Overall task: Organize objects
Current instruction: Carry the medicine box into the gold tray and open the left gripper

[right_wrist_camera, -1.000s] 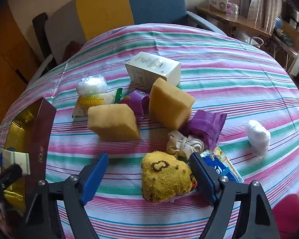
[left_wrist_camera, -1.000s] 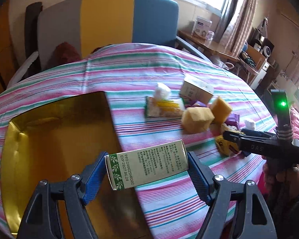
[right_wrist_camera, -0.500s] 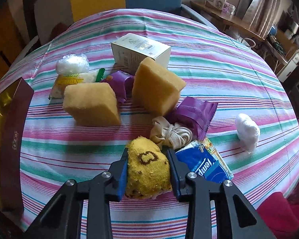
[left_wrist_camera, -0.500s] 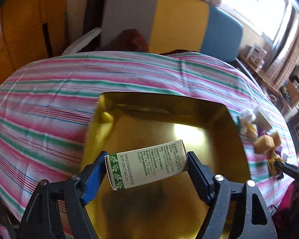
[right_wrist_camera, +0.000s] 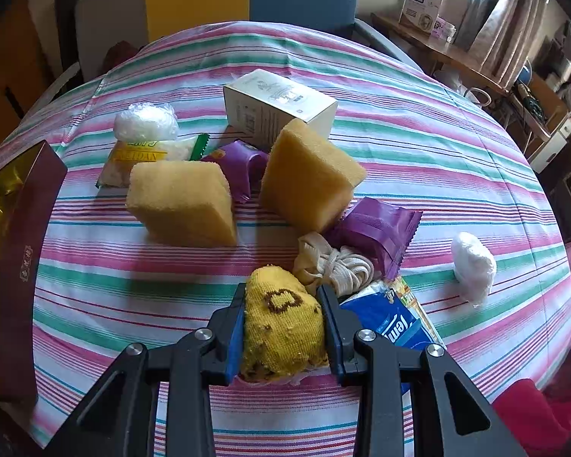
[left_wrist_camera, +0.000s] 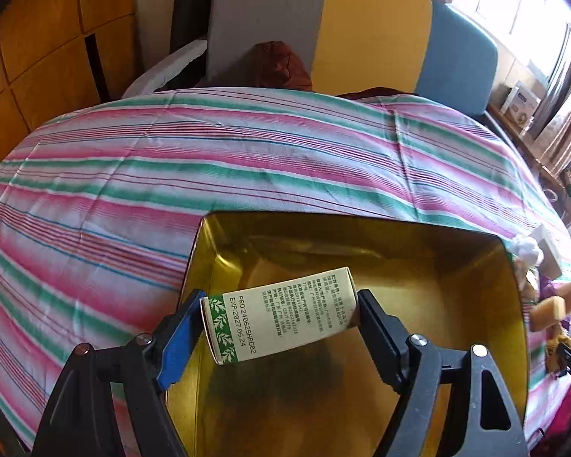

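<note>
My left gripper [left_wrist_camera: 279, 321] clamps a small carton [left_wrist_camera: 278, 320] by its two ends, holding it over the open gold box [left_wrist_camera: 515, 304], near the box's left wall. The carton's long axis runs crosswise between the pads, its right end tipped slightly up and away, its green leaf-printed end at the left pad.

My right gripper [right_wrist_camera: 283, 329] has just been closing, and its pads now press both sides of a yellow knitted sock [right_wrist_camera: 281, 327] lying on the striped cloth [right_wrist_camera: 418, 144] at the near edge of the pile. The sock points away from me, long axis in line with the fingers.

Counting what lies beyond it: two sponges [right_wrist_camera: 181, 202] [right_wrist_camera: 308, 175], two purple packets [right_wrist_camera: 377, 228] [right_wrist_camera: 240, 162], two white wads [right_wrist_camera: 146, 122] [right_wrist_camera: 472, 262], one white box [right_wrist_camera: 278, 108], one yellow-labelled bag [right_wrist_camera: 133, 160], one knotted beige cord [right_wrist_camera: 338, 266] touching the sock's far right, and one blue tissue pack [right_wrist_camera: 392, 316] just right of it (partly under the finger). The gold box sits far left.
</note>
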Demonstrator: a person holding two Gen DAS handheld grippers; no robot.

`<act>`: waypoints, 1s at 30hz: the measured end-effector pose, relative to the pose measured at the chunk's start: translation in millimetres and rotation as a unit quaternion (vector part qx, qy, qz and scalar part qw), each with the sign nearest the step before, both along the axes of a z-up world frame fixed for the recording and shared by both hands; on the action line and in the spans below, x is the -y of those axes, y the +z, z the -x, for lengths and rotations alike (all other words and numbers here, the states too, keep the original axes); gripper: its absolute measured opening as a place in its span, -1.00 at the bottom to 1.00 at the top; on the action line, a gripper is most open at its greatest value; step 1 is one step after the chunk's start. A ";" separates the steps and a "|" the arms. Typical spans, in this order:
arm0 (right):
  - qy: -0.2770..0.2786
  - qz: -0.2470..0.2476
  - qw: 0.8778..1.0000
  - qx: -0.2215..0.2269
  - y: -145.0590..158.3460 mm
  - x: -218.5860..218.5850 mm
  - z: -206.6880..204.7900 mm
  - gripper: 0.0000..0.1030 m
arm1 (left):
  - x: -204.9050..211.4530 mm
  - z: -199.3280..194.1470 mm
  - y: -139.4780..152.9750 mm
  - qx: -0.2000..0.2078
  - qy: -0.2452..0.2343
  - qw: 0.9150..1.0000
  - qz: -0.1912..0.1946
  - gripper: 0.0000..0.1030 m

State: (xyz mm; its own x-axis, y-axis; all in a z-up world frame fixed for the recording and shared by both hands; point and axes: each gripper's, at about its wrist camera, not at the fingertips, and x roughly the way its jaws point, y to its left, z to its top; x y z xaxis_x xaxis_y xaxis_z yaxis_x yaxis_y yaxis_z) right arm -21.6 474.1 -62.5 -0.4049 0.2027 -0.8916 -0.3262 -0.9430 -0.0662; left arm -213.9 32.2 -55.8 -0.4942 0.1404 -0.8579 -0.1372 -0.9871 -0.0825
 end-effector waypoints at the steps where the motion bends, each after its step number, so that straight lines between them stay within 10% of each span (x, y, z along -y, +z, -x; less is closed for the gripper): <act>1: 0.000 -0.001 1.000 0.000 -0.2 0.1 -0.7 -0.31 | 0.0 5.0 -2.7 0.003 0.004 1.000 0.003 0.55; 16: 0.003 -0.006 1.000 0.002 -1.5 -0.1 -1.2 -0.30 | -3.6 19.8 3.9 -0.017 0.012 1.000 0.009 0.62; 30: 0.003 -0.011 1.000 -0.010 1.9 0.2 -3.3 -0.34 | 6.4 -111.5 44.8 -0.082 0.015 0.996 0.020 0.62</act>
State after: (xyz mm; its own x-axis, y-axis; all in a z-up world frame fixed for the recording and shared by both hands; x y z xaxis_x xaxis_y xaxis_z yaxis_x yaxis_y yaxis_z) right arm -18.4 474.0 -60.6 -0.4237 0.2203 -0.8786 -0.3226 -0.9431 -0.0808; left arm -102.4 25.8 -11.0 -0.6314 0.0905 -0.7701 -0.1160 -0.9930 -0.0216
